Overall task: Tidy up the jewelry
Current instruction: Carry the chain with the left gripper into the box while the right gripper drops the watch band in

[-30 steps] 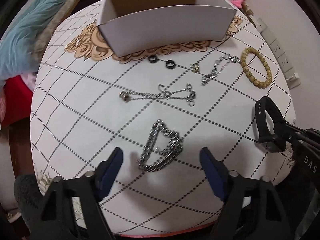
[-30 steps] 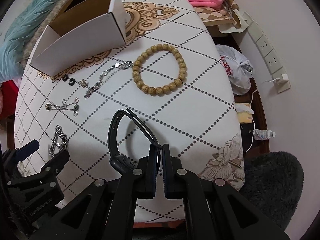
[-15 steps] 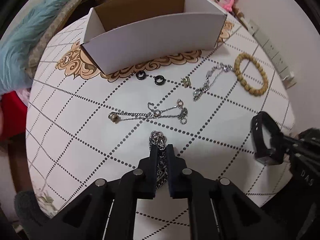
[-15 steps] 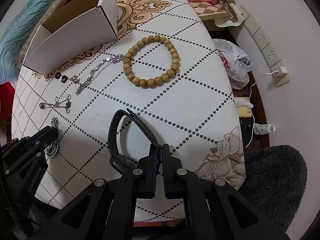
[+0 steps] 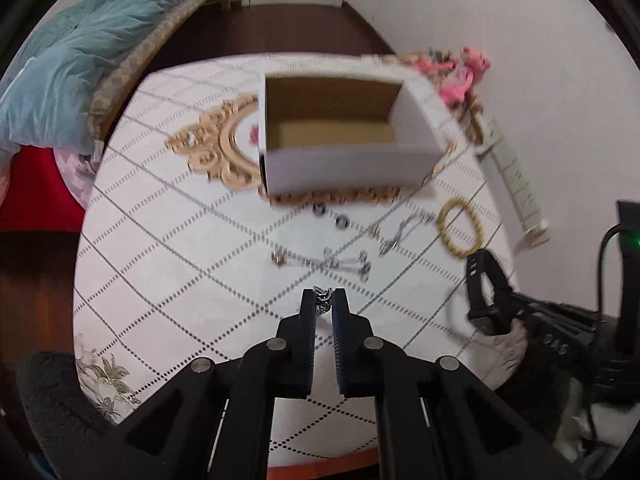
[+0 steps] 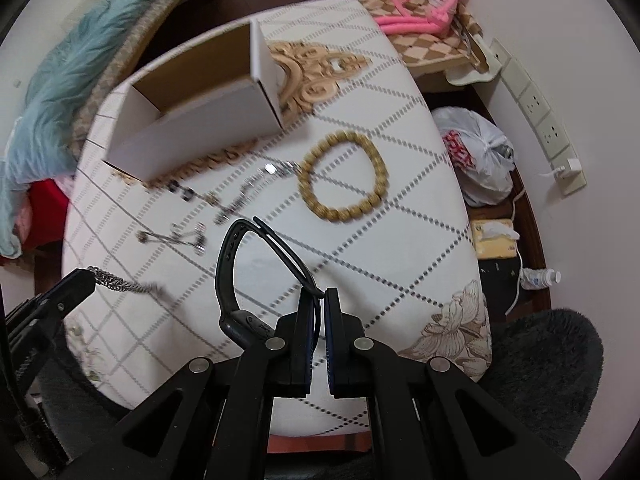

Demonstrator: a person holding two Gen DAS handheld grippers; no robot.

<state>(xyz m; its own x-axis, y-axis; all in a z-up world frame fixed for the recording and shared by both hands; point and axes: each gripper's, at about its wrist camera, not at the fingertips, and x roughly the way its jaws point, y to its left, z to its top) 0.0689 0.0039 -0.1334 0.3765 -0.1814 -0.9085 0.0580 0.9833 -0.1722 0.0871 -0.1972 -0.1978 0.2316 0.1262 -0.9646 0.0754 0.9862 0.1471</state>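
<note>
Gripper (image 5: 323,307) above white diamond-patterned table (image 5: 168,264)

White walls (image 6: 592,60) meet a dark wood floor (image 5: 304,28). A blue blanket (image 5: 76,60) lies past the table's (image 6: 420,240) left edge. Wall sockets (image 6: 540,120) line the right wall.

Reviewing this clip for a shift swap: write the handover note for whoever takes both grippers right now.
Left gripper: shut on the steel chain bracelet, lifted off the table.
Right gripper: shut on the black watch band, also raised.
White box: open, nothing visible inside.
Still on the table: bead bracelet, two thin chains, two black rings, small charm.
Done: two pieces gripped. Left: drop both in the box, then the rest.
</note>
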